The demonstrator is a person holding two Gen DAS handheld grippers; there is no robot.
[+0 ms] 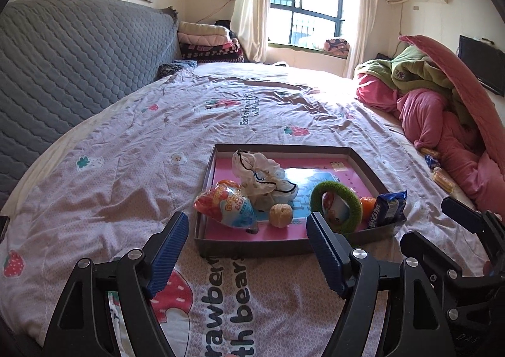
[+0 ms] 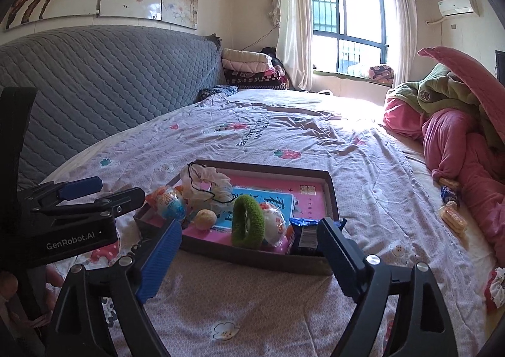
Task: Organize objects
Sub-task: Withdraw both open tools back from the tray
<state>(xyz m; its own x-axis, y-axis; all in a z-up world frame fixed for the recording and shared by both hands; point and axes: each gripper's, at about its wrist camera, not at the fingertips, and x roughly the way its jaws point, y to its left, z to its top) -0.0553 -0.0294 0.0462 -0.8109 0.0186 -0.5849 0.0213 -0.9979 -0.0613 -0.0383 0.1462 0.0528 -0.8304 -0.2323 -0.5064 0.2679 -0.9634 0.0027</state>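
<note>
Fingers of both grippers gape empty before the tray; snack packets lie near the pink quilt.

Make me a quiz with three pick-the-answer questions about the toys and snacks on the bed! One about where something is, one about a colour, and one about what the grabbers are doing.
1. Where is the peeled orange?
A. Inside the tray
B. On the grey headboard
C. On the windowsill

2. What colour is the fuzzy ring?
A. Purple
B. Green
C. Black

3. What are the left gripper and the right gripper doing?
A. Both squeezing the ring
B. One holding the blue snack packet
C. Both open, holding nothing

Answers:
1. A, the orange lies on the tray's pink floor, near the front wall.
2. B, the ring's fuzzy surface is green in both views.
3. C, each gripper's blue fingers stand wide apart with nothing between them.
</note>
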